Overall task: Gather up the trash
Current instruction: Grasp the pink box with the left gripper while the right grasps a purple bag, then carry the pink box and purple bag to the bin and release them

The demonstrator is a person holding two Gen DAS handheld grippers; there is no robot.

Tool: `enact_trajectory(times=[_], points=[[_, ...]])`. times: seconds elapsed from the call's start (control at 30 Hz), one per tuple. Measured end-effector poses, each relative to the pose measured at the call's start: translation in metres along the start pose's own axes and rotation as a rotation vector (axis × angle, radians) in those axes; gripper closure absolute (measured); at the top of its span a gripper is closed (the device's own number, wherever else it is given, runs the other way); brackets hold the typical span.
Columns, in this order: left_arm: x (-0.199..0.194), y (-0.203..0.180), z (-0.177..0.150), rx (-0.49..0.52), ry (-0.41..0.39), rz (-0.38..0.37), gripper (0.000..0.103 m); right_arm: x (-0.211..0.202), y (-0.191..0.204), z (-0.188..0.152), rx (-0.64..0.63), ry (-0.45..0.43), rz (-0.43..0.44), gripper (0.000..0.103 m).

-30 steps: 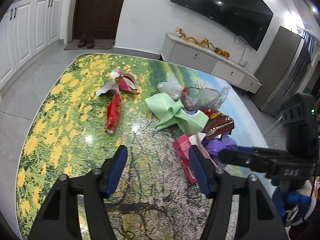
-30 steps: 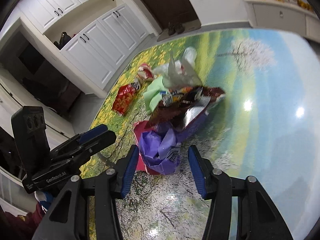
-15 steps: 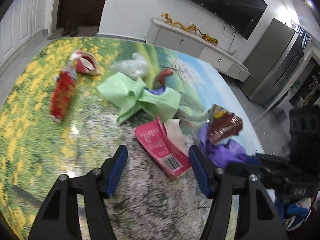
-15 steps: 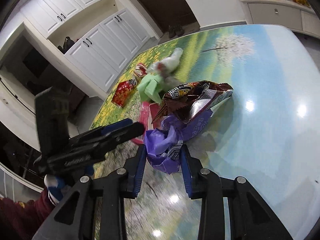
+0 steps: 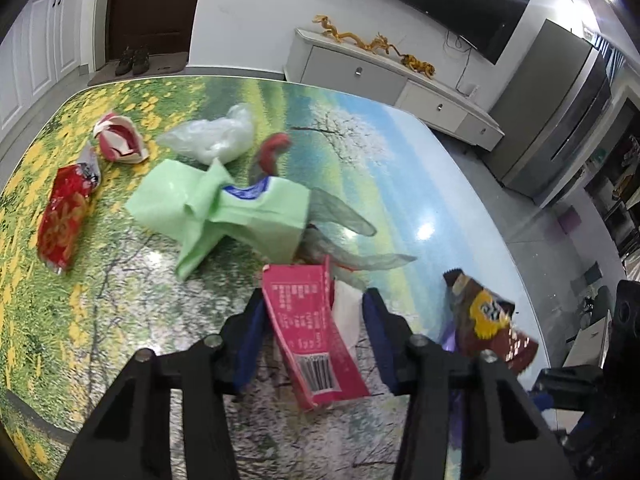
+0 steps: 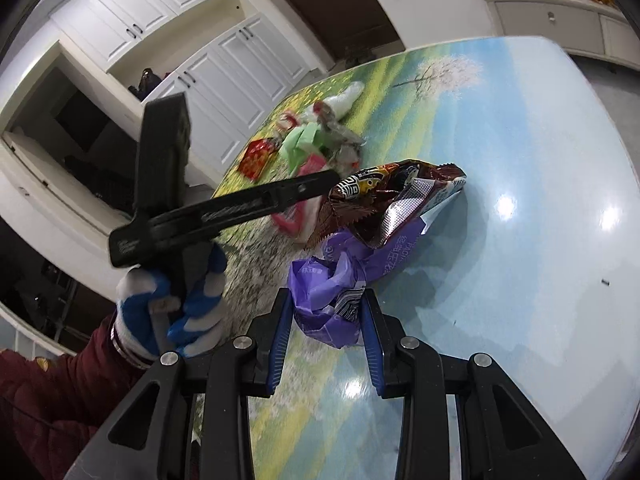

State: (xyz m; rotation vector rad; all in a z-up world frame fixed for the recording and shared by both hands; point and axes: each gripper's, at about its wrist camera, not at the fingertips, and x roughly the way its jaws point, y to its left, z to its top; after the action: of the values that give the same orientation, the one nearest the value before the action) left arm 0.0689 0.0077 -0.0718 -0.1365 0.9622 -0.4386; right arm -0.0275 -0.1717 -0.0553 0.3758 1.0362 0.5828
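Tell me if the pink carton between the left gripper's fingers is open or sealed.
Open. The pink carton lies flat on the table, its far end flap raised and white paper spilling out beside it.

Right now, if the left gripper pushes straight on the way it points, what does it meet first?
The pink carton, which already lies between the left gripper fingers. Beyond it comes the green bag, though depth is hard to judge.
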Motion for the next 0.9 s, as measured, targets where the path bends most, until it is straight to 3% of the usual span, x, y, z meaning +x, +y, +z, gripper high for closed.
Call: enact_trajectory(times=[0.13,0.27,0.37,0.67,0.9], points=[[-0.006,-0.009,-0.006,0.03,-0.01,0.013,0.068,-0.001,-0.003,-0.007,0.028,0.028,0.11,0.069],[-0.017,-0.005,-0.013,0.032,-0.02,0.035,0.069,0.014,-0.019,-0.014,0.174,0.079,0.277,0.069],[-0.028,-0.002,-0.016,0.035,-0.033,0.05,0.07,0.023,-0.021,-0.018,0.22,0.102,0.355,0.069],[-0.064,0.017,-0.024,0.024,-0.08,0.098,0.071,0.04,0.031,-0.028,0.052,0.196,0.389,0.07],[-0.092,0.01,-0.018,0.038,-0.139,0.105,0.071,0.014,0.046,-0.03,-0.032,0.102,0.366,0.07]])
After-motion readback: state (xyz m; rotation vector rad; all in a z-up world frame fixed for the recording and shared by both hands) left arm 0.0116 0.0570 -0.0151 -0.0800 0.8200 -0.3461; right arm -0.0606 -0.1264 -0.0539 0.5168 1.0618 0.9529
